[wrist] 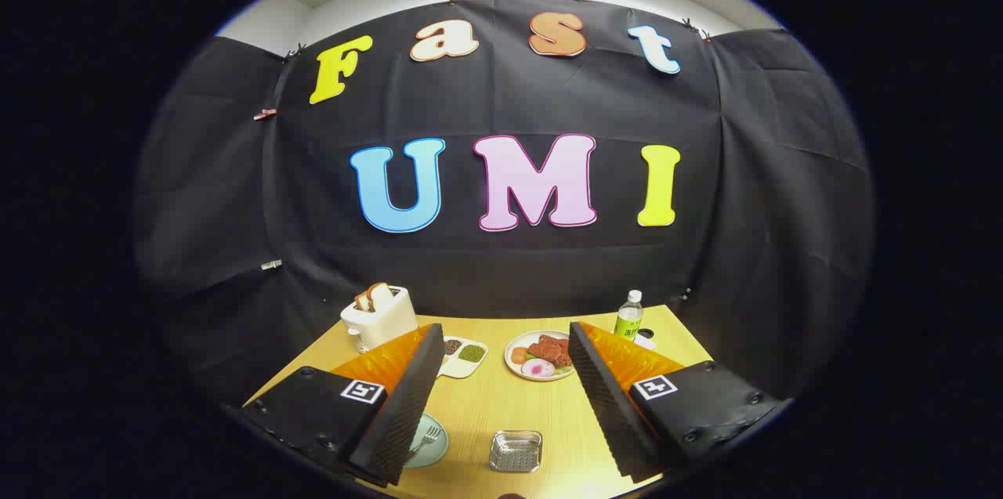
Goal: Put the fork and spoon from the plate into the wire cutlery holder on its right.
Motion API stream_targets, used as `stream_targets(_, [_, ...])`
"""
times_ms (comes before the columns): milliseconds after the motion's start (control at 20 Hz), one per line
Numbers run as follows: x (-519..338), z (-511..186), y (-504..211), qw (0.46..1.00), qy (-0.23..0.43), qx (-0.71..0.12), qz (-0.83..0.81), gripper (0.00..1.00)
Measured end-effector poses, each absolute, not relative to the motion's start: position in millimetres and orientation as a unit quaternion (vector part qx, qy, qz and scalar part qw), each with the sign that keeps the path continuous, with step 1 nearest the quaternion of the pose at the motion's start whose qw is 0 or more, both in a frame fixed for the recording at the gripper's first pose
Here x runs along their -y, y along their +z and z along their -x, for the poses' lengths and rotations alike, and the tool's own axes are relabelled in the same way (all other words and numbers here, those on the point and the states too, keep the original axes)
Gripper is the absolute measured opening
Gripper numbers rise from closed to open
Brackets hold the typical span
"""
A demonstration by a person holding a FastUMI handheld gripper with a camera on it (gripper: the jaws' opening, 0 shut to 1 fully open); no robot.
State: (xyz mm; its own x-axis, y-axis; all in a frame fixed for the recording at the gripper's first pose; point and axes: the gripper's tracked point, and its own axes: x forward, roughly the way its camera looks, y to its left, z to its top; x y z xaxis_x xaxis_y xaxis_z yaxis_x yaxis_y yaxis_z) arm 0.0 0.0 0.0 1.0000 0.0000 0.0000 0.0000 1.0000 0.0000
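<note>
tongs [501,397] held high over the yellow wooden tabletop [501,405], fingers spread wide, nothing between the pads, nothing gripped. left finger [407,397] and right finger [607,405] both black with ribbed inner faces and orange backs.

near edge of the tabletop, between the fingers: wire cutlery holder [515,451], a small square metal basket, upright. to its left, partly hidden behind the left finger, a pale green plate [431,440] with a fork [425,440] lying on it, tines pointing far. spoon cannot be made out; the finger covers that side of the plate. holder and plate sit near each other, not touching.

farther off, between the fingers: white divided tray [464,356] with dark and green fillings, and a round white plate of food [539,356], reddish-brown slices and a pink slice. far left, a white toaster [379,319] with bread standing in its slots. far right, a bottle [628,316] with white cap and green label, just behind the right finger.
</note>
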Motion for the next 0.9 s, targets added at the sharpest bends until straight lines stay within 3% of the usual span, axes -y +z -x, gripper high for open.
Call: stream_targets(900, [-11.4, 9.0, -29.1, 0.999, 0.016, -0.031, -0.016, 0.99])
